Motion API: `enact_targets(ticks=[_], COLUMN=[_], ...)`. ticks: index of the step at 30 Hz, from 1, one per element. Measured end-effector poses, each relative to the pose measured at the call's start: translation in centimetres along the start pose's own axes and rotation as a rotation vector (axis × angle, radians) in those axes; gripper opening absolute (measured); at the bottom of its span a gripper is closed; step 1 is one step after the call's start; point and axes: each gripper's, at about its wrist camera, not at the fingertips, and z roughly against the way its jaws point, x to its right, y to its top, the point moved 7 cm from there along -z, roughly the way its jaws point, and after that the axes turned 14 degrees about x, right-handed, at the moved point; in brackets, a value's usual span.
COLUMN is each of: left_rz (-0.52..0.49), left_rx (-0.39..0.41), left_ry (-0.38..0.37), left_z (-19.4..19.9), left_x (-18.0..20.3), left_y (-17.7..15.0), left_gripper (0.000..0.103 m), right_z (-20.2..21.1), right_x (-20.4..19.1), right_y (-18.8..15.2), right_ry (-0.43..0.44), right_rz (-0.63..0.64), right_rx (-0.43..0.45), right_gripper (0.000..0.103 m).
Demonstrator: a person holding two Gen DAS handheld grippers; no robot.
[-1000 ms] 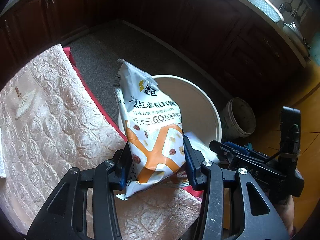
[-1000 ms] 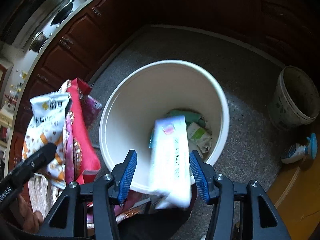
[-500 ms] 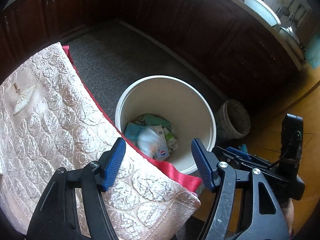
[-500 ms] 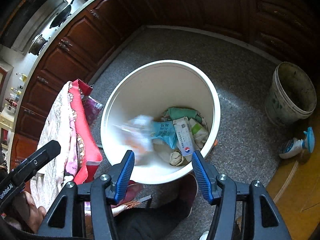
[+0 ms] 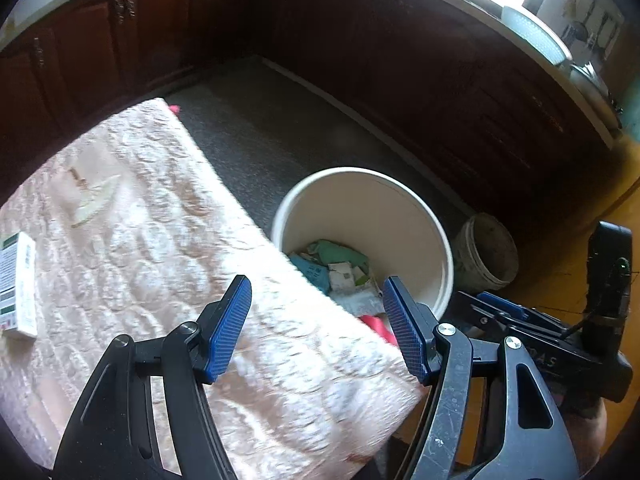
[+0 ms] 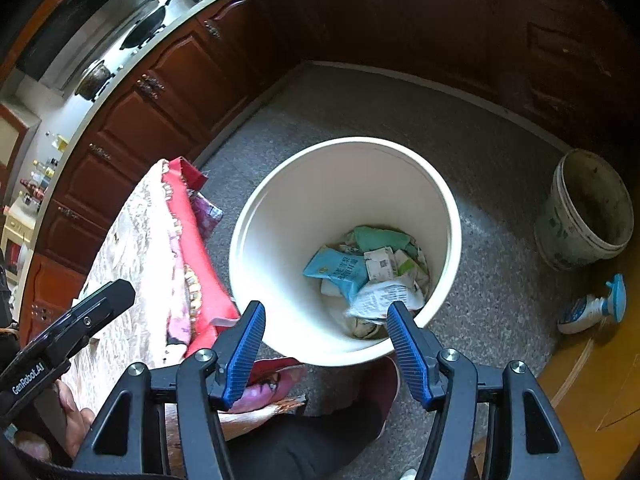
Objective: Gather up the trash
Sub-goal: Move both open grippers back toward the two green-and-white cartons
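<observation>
Right wrist view looks down into a round white bucket (image 6: pixel 400 160) standing on the speckled grey floor (image 6: pixel 400 108), its bottom filled with crumpled trash (image 6: pixel 372 272): a light-blue snack packet, a green wrapper and white printed paper. The right gripper (image 6: pixel 325 346) hovers over the bucket's near rim, blue ribbed pads spread apart and empty. The left gripper (image 5: pixel 316 326), also wide apart and empty, hangs above the quilted pink-cream tablecloth (image 5: pixel 140 240), where a small white box (image 5: pixel 18 286) lies near the left edge; a grimy smaller pail (image 6: pixel 588 208) stands well apart from the bucket.
</observation>
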Motion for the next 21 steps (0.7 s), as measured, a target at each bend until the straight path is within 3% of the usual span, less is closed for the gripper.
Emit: enact_targets(ticks=[10,21], left_rz=[0.035,0.096], left_rx=[0.066,0.114], left_ry=[0.111,0.21], left_z=[4.4,8.1], left_x=[-5.9,-11.6], left_y=[-0.4,-1.3], left_gripper=[0.067,0.067], right_z=[0.9,0.3], right_x=[-5.4,-13.0], right_y=[-0.5,-2.2], right_ry=[0.034,0.106], right_rz=[0.113,0.222], right_rx=[0.039,0.026], right_gripper=[0.066,0.066])
